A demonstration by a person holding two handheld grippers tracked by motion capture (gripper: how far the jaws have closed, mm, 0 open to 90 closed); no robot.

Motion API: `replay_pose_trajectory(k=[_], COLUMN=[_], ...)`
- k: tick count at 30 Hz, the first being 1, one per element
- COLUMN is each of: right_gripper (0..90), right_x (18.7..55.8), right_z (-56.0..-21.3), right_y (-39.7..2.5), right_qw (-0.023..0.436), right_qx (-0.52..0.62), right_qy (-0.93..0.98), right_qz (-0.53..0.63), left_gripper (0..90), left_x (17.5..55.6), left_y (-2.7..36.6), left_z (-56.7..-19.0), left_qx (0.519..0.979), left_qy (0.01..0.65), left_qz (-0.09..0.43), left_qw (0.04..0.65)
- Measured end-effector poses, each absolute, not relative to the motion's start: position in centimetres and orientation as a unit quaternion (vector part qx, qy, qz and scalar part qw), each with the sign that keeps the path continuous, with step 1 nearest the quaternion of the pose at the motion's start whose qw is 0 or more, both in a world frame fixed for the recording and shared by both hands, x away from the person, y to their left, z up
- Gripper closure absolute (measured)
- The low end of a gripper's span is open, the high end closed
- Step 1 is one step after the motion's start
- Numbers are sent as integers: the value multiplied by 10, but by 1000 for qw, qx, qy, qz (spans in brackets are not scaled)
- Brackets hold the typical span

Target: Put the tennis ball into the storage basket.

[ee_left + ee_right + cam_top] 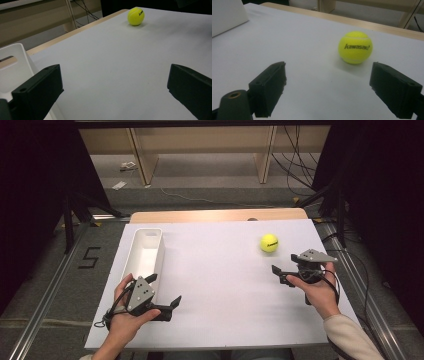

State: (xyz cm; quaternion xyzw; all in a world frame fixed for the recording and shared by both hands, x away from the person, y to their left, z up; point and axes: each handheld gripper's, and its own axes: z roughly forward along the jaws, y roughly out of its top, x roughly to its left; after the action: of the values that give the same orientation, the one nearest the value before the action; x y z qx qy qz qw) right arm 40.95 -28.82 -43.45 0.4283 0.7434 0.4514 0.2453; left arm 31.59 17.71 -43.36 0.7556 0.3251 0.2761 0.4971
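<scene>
The right gripper (pixel 284 263) was held with jaws spread, empty, near the tennis ball (pixel 269 242), which lay on the table (pixel 220 285) at its eleven o'clock. The left gripper (pixel 163 291) was likewise spread beside the white bin (pixel 145 251).

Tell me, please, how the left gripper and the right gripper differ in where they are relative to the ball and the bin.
The right gripper sits close to the tennis ball, jaws aimed toward it; the left gripper is far from it. The left gripper lies beside the white bin; the right gripper is well away. Both are open and empty.
</scene>
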Motion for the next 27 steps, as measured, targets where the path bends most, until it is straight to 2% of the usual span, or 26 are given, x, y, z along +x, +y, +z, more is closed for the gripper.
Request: replay_pose_trajectory(k=[27], right_gripper=[128], right_x=[454], right_z=[-438], right_y=[-275], right_qw=[252], right_qx=[444], right_qy=[742], right_qz=[434], left_gripper=[0], left_x=[316], left_y=[177], left_z=[-434], left_qx=[754], left_qy=[327], left_qz=[276], left_qw=[498])
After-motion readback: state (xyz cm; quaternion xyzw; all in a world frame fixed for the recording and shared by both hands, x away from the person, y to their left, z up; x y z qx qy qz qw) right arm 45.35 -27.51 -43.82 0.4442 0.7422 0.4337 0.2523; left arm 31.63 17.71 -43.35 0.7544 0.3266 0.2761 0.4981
